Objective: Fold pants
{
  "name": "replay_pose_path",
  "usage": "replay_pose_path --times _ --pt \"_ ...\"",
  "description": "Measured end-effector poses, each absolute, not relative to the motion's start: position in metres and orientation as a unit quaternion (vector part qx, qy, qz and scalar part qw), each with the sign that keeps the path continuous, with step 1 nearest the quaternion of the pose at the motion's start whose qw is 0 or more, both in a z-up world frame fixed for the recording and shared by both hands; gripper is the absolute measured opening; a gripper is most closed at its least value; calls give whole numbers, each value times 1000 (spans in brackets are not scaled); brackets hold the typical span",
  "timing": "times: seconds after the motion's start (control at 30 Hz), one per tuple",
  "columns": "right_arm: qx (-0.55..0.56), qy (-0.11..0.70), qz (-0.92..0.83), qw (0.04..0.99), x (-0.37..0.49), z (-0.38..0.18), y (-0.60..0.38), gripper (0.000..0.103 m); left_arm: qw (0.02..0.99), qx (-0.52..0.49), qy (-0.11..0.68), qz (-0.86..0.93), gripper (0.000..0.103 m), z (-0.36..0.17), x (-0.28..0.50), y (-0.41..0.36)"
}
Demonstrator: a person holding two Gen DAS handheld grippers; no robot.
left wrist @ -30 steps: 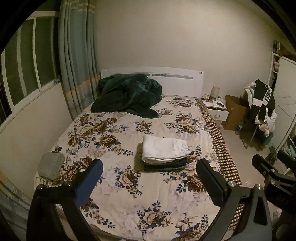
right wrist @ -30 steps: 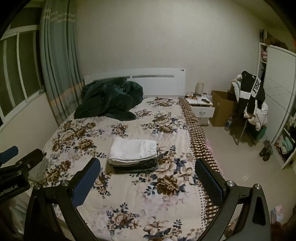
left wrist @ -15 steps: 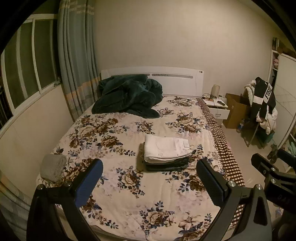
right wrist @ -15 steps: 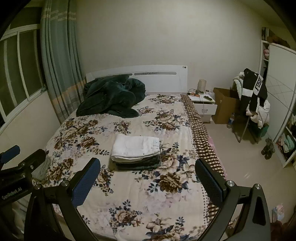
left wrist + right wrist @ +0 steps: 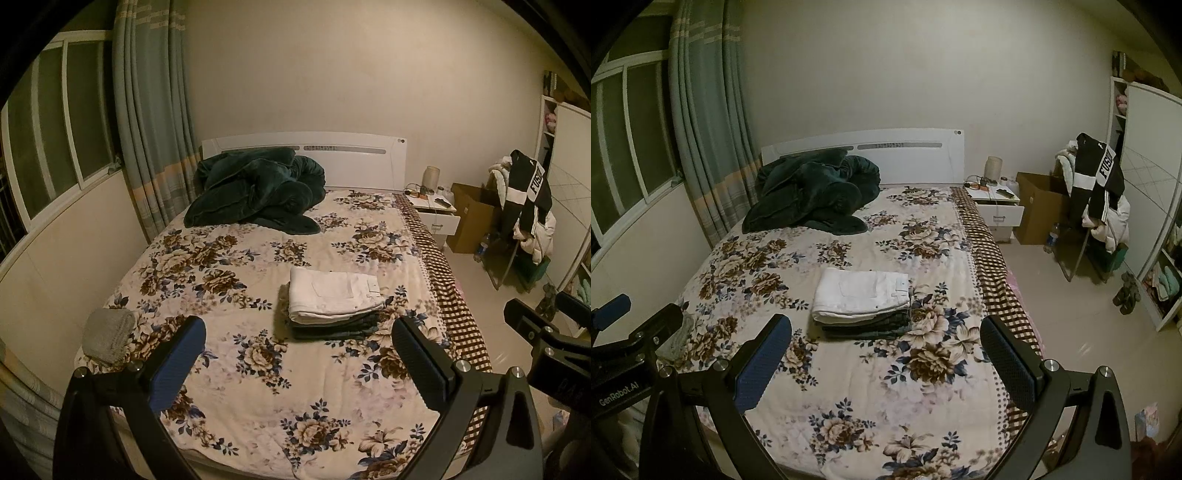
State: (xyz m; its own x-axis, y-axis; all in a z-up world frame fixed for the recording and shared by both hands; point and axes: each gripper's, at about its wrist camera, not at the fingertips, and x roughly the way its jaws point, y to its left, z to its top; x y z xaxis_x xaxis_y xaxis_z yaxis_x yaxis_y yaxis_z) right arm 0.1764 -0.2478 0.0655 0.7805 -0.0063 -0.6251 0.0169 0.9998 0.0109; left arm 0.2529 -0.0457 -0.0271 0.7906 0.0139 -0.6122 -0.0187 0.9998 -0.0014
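We see both fisheye views dim and yellow-tinted under what seems to be an overhead room light, the window (image 5: 55,140) dark, soft shadows beside the folded pants (image 5: 334,295), straight lines bowing toward black vignetted corners, and slightly grainy, soft detail throughout.

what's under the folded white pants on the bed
Under the folded white pants lies a stack of darker folded garments, only their edges showing, resting on the floral bedspread. How many there are, and their top faces, are covered.
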Motion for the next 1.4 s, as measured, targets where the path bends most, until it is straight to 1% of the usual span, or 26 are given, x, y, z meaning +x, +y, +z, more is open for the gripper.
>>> replay_pose_path --times 0.53,1.4 --pt "10 336 -8 942 174 58 -249 103 944 0 330 12 103 -34 255 -40" --pt "15 337 -7 941 168 52 -243 103 945 1 327 13 103 -31 256 -37"
